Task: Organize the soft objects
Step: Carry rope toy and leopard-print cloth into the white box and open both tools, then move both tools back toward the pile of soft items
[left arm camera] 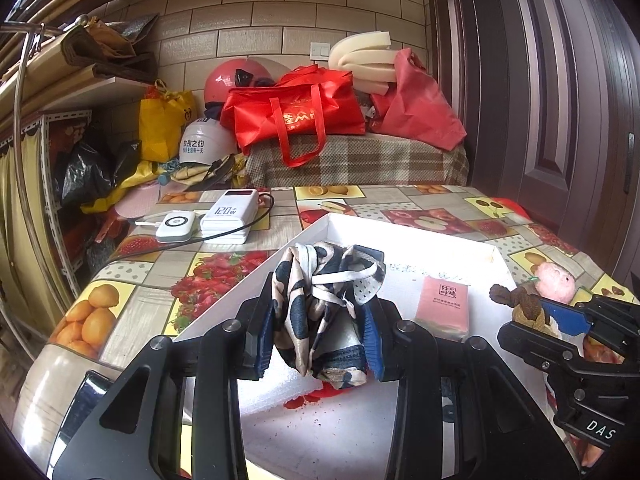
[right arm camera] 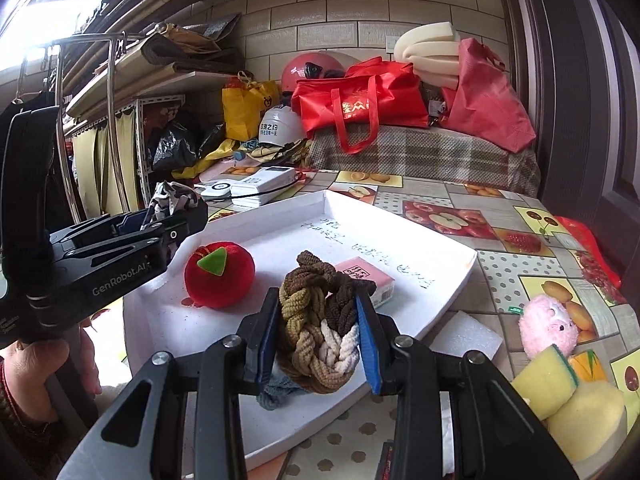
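My left gripper [left arm camera: 320,320] is shut on a bunched navy, cream and white patterned scarf [left arm camera: 324,300] and holds it above the white tray [left arm camera: 460,240]. My right gripper [right arm camera: 318,340] is shut on a braided bundle of brown, olive and cream hair ties [right arm camera: 320,320] over the tray's near edge [right arm camera: 452,304]. In the tray lie a red plush apple [right arm camera: 219,274] and a pink tissue pack [right arm camera: 372,276], the pack also in the left wrist view [left arm camera: 442,306]. The right gripper shows in the left wrist view [left arm camera: 560,320], the left gripper in the right wrist view [right arm camera: 160,224].
A pink plush toy [right arm camera: 548,330], yellow sponges [right arm camera: 568,404] and a white foam block [right arm camera: 466,334] lie on the fruit-print tablecloth [right arm camera: 520,232] right of the tray. White power banks [left arm camera: 228,216] with cables sit at the back left. Bags and helmets [left arm camera: 296,112] pile behind the table.
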The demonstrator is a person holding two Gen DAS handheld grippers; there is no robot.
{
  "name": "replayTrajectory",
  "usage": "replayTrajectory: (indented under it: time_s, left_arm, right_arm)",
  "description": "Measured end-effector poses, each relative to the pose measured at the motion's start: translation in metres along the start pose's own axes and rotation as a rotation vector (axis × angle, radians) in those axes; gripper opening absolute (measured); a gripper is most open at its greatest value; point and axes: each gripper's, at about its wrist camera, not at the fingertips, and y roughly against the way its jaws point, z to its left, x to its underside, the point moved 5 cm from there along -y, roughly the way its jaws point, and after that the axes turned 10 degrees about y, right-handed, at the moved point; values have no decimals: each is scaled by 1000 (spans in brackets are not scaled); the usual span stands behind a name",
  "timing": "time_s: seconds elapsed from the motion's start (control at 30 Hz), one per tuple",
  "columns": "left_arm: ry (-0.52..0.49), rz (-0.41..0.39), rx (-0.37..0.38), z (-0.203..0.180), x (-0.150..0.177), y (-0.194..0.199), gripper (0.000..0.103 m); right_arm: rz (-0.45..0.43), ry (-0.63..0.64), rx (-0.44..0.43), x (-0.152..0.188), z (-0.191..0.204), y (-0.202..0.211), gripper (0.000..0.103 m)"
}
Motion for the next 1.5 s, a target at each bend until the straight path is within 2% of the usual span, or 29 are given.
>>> replayTrajectory:
  time_s: [0.1, 0.3, 0.37, 0.5, 0.8, 0.9, 0.97, 1.0, 1.03, 1.07, 1.1, 1.13, 1.17, 1.2, 1.5]
  left_arm:
    - [-15, 14, 1, -2, -1, -8, 36]
    - [10, 101, 11, 3, -1, -29, 36]
    - [18, 95, 19, 4, -2, -28, 36]
    - [8, 88, 20, 2, -2, -26, 36]
    - [9, 76, 8, 5, -4, -24, 37]
    - [15, 60, -23, 7, -6, -22, 38]
    - [20, 45, -43, 9, -7, -19, 42]
    - [22, 34, -53, 10, -8, -18, 45]
    - [25, 21, -66, 11, -8, -16, 52]
    - [30, 5, -82, 13, -9, -13, 59]
    - [35, -13, -93, 14, -10, -10, 75]
    - [40, -30, -100, 15, -11, -7, 93]
    - [44, -48, -110, 16, -12, -4, 101]
    - [47, -64, -118, 17, -12, -1, 103]
    - [50, -77, -123, 19, -12, 2, 103]
  right_arm:
    - [11, 12, -23, -5, 10, -9, 36]
    - [59, 14, -47, -11, 21, -32, 36]
    - [82, -6, -48, -10, 18, -37, 36]
    - [71, -40, -49, -8, 10, -35, 36]
    - [49, -2, -27, -11, 17, -31, 38]
    - [50, -8, -25, -11, 15, -31, 45]
    - [51, -9, -15, -10, 15, -30, 60]
    - [50, -9, -12, -10, 15, -30, 81]
    - [49, -10, -8, -11, 14, -30, 92]
    - [47, -10, 0, -11, 14, -29, 93]
    - [46, -10, 5, -11, 14, -29, 96]
    - [47, -10, 8, -11, 14, -29, 103]
    - [50, -10, 11, -11, 13, -30, 103]
    - [52, -11, 15, -10, 13, -30, 103]
    - [53, -11, 19, -10, 12, -30, 103]
